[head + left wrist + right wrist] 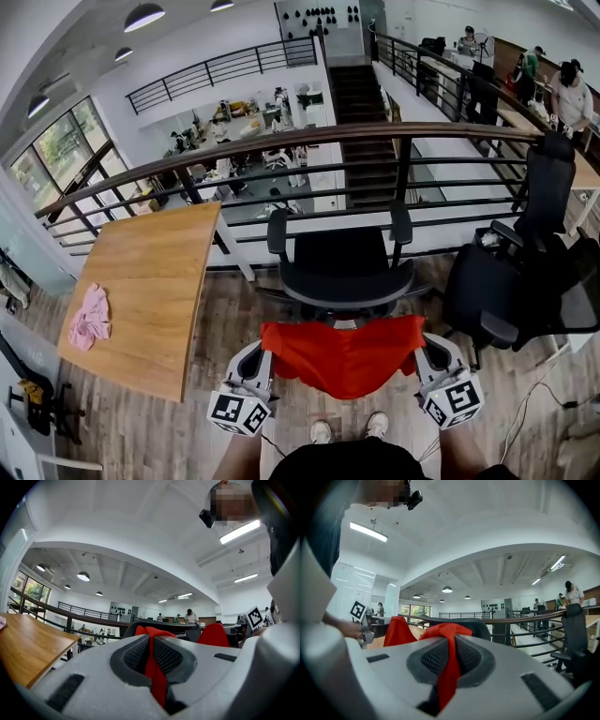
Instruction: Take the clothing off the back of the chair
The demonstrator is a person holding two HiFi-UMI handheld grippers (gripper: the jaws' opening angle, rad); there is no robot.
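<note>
A: What is the biggest thing out there?
B: A dark railing (309,141) curves across the far side, with a lower hall beyond it. A wood-plank floor (234,309) lies under everything.

A: And next?
B: A wooden bench (141,272) stands on the left, running from near to far. On the right are two more black office chairs (525,272), close together.

A: The chair in question?
B: The black chair (339,267) stands in the middle, just this side of the railing. Its back is turned to the near side and its armrests reach toward the far side.

A: Where is the clothing?
B: The red garment (344,356) hangs spread in the air on the near side of the chair's back, above the floor, stretched between the two tongs. Its top edge lies close to the back; whether it touches I cannot tell.

A: How are the tongs?
B: The left tongs (265,354) are clenched on the garment's left corner, with a fold of red cloth pinched between the ribbed pads. The right tongs (419,349) grip the right corner the same way, red cloth running down between the pads. Both point level toward the chair.

A: Anything smaller?
B: A crumpled pink cloth (90,317) lies on the near left part of the bench, well apart from the chair. A pair of pale shoes (322,431) stands on the floor near the garment's lower edge.
</note>
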